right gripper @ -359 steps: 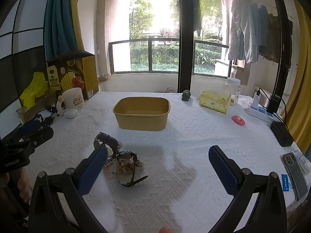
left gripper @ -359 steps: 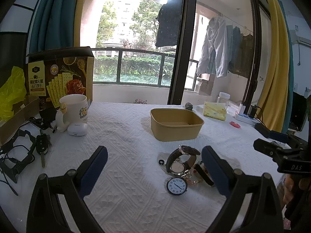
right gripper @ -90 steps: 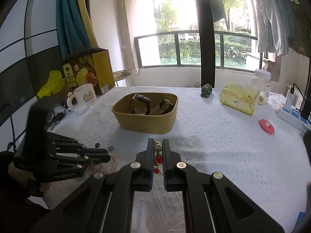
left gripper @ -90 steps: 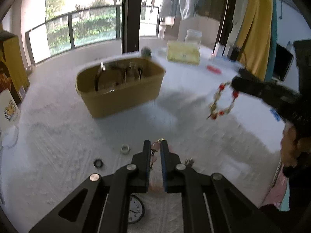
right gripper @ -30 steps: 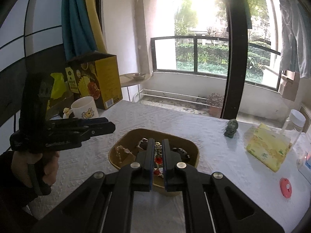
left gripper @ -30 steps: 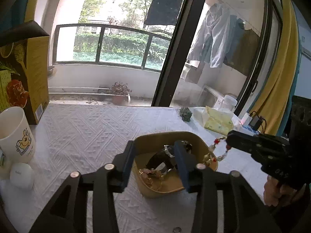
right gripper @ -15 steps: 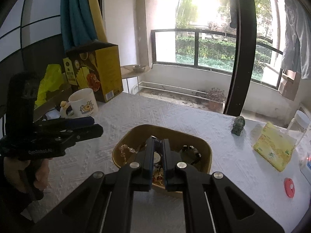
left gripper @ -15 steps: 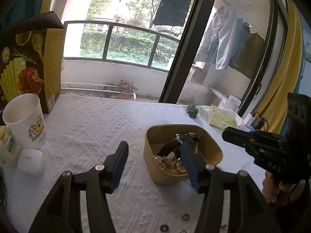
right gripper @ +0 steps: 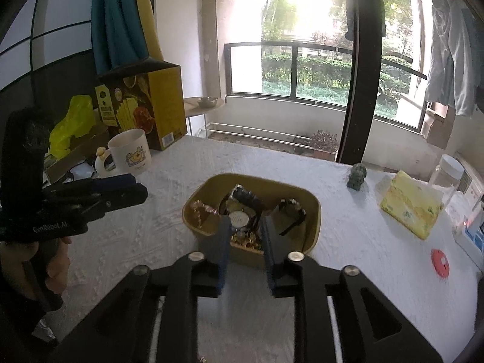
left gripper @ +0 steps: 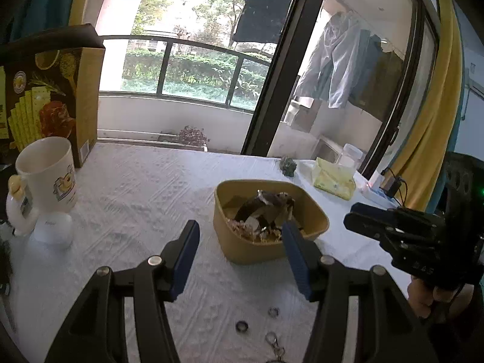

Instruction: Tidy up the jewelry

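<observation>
A tan bowl (left gripper: 251, 251) (right gripper: 314, 208) on the white tablecloth holds watches (left gripper: 263, 208) (right gripper: 242, 208) and a gold and red beaded bracelet (right gripper: 245, 239). My right gripper (right gripper: 245, 227) (left gripper: 351, 217) hovers over the bowl's near rim. Its jaws are opening, and nothing is pressed between the pads. My left gripper (left gripper: 240, 225) (right gripper: 142, 192) stands open and empty, just in front and to the left of the bowl. Two small rings (left gripper: 242, 325) (left gripper: 273, 312) and a little clasp (left gripper: 272, 338) lie on the cloth below it.
A white mug (left gripper: 51, 175) and an earbud case (left gripper: 53, 231) stand at the left before a cracker box (left gripper: 51, 90). Behind the bowl are a green figurine (right gripper: 357, 175), a yellow tissue pack (right gripper: 411, 205) and a jar (right gripper: 447, 172). A red disc (right gripper: 440, 263) lies right.
The right gripper's jaws have parted and the beaded bracelet now lies in the bowl. The left gripper has drawn back from the bowl and opened a little wider.
</observation>
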`<state>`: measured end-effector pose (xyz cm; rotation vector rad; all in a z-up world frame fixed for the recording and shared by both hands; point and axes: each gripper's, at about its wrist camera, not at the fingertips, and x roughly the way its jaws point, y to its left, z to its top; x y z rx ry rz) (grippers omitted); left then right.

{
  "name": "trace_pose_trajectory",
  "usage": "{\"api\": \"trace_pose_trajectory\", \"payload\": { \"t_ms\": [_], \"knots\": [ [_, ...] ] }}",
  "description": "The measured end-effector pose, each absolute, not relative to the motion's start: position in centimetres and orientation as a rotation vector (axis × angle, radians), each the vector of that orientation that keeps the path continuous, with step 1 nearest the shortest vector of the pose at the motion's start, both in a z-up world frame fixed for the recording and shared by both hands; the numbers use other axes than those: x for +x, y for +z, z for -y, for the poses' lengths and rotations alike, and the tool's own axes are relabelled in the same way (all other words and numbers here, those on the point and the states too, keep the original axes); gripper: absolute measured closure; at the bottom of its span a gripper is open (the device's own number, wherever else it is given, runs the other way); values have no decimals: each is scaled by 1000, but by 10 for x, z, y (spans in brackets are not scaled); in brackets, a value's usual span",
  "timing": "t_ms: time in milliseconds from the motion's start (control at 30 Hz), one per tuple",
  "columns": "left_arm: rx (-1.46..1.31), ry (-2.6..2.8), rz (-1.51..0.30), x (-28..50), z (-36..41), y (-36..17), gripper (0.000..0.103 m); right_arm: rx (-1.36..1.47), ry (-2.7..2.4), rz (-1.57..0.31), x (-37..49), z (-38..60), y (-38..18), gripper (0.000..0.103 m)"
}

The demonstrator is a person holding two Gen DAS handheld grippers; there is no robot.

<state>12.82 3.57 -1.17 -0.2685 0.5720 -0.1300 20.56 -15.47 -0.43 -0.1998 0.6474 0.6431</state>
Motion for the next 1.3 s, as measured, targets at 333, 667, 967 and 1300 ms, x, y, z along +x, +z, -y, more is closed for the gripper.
{"api": "trace_pose_trajectory", "payload": {
  "t_ms": [333, 667, 967, 1300],
  "knots": [
    [-248, -120, -587, 96, -27, -20, 46, -187, 632, -659, 176, 165, -11, 75],
    [-231, -127, -593, 74, -17, -34, 46, -176, 617, -679, 148, 176, -26, 74],
    [-222, -146, -604, 55, -13, -40, 46, -174, 590, -724, 127, 183, -47, 74],
    [-240, -139, -641, 37, -17, -57, 46, -190, 578, -842, 116, 178, -83, 74]
  ]
}}
